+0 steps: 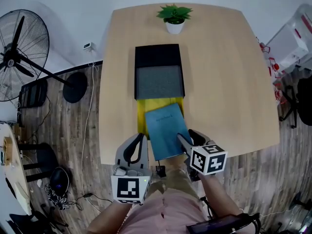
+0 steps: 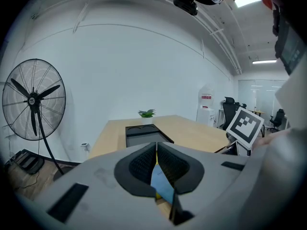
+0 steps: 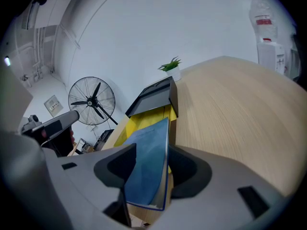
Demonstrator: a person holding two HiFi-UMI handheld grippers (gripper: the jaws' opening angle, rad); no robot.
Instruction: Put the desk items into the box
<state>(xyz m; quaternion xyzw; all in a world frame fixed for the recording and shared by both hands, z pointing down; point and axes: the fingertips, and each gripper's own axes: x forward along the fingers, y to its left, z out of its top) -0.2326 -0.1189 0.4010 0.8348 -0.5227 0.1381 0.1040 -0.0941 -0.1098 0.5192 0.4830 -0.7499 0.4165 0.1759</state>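
At the near edge of the desk [image 1: 219, 82], midway along it, a blue notebook [image 1: 166, 129] lies askew over a flat yellow item [image 1: 156, 104], a pad or folder, with its near end overhanging the desk edge. The right gripper [image 1: 187, 136] is closed on that near end close to the right corner, one jaw above the cover and one below, as the right gripper view shows. The left gripper [image 1: 139, 140] sits just beside the notebook's left edge with its jaws drawn together. Slivers of blue and yellow show through the slit, but nothing appears to be clamped. An open dark box [image 1: 159, 72] with a grey inside stands at the desk's centre toward the far edge, and its near wall meets the far end of the yellow item. A potted plant [image 1: 174, 17] stands at the far edge. The notebook looks thin, light and soft-covered. Held at one corner it would probably sag and pivot, and its smooth cover could slide, so a deeper bite across the short edge or along the spine seems safer. The yellow item lies flush on the desk, and its near end at the desk edge looks the most accessible hold.
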